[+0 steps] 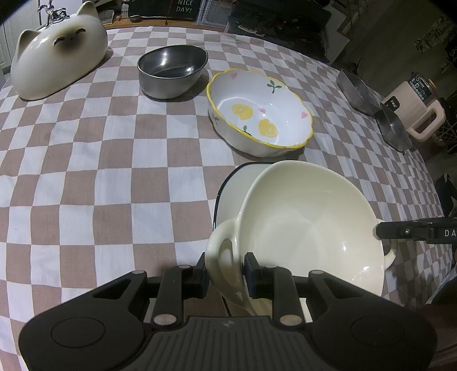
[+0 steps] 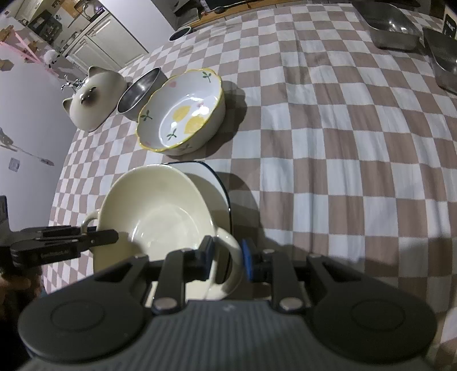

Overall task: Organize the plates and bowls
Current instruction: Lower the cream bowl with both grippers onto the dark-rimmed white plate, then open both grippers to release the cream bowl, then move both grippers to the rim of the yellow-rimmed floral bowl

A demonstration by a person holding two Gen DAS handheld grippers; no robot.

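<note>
A cream two-handled bowl [image 1: 308,228] [image 2: 160,217] hangs between both grippers, over a white plate with a dark blue rim [image 1: 234,188] [image 2: 214,185]. Whether the bowl touches the plate I cannot tell. My left gripper [image 1: 225,274] is shut on the bowl's left loop handle. My right gripper [image 2: 227,259] is shut on the opposite handle. Each view shows the other gripper's finger [image 1: 400,231] [image 2: 97,238] from the side at the far rim. Beyond the plate stand a lemon-patterned bowl [image 1: 257,114] [image 2: 182,114] and a steel bowl [image 1: 171,68] [image 2: 140,88].
A cat-shaped ceramic piece [image 1: 57,57] [image 2: 94,97] lies at the far left of the checked tablecloth [image 1: 114,171]. Steel trays [image 1: 357,91] [image 2: 391,25] sit at the far right edge, beside a cream appliance [image 1: 414,108]. A person's hand shows at the left edge of the right wrist view.
</note>
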